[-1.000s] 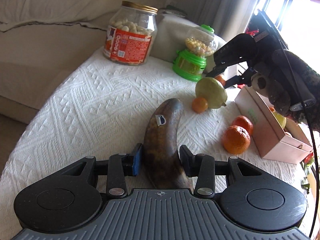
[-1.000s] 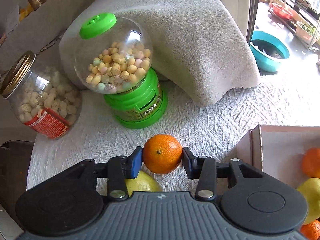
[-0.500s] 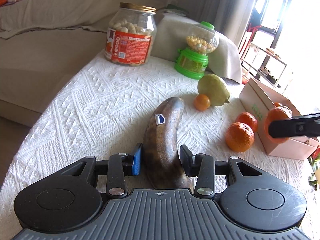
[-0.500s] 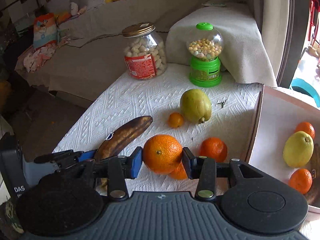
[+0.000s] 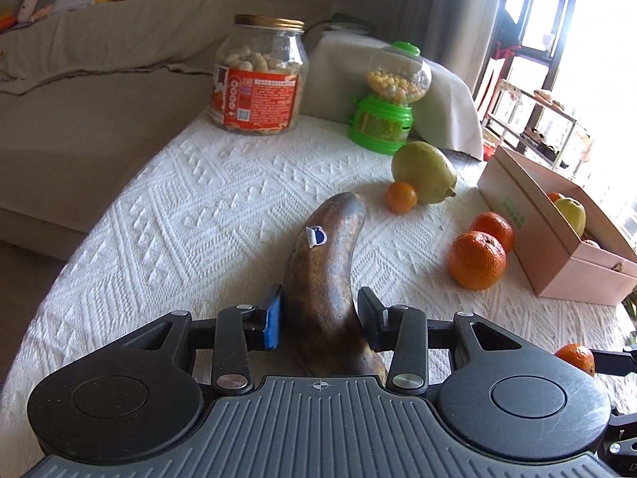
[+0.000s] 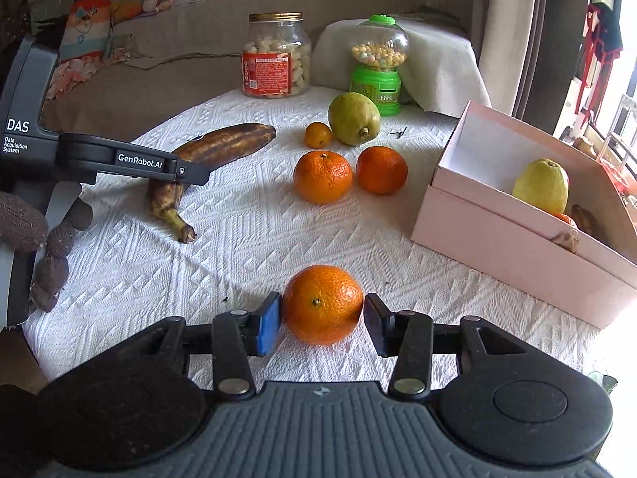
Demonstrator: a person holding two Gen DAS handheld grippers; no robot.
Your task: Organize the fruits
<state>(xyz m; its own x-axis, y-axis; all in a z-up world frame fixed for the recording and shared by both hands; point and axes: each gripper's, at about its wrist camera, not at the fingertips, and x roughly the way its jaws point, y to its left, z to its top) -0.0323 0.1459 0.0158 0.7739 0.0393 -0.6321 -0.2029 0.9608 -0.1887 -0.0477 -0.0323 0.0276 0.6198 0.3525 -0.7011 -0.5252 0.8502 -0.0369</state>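
My left gripper (image 5: 320,320) straddles the banana (image 5: 328,275), a pad against each side of its stem half; the brown fruit lies flat on the white cloth (image 5: 191,207), tip pointing away from me, a small sticker (image 5: 315,236) on its skin. From the right camera the same gripper (image 6: 187,173) reaches across the banana (image 6: 223,147) from the left, my gloved left hand (image 6: 43,235) on its handle.

At the back stand a jar (image 5: 260,79) and, to its right, a green candy dispenser (image 5: 388,99). In front of the dispenser sits a pear (image 6: 353,118) with a tiny orange (image 6: 317,135) touching its left side. Nearer me, two oranges (image 6: 323,176) (image 6: 381,169) rest side by side, just apart from the box.

My right gripper (image 6: 322,320) is narrowed on a third orange (image 6: 322,304): the blue left pad touches it, and the right pad is at its skin; I cannot tell whether it rests on the cloth.

Far right, the pink box (image 6: 505,235) lies open, holding a yellow-green pear (image 6: 541,185) and, partly hidden, an orange fruit (image 6: 565,219).
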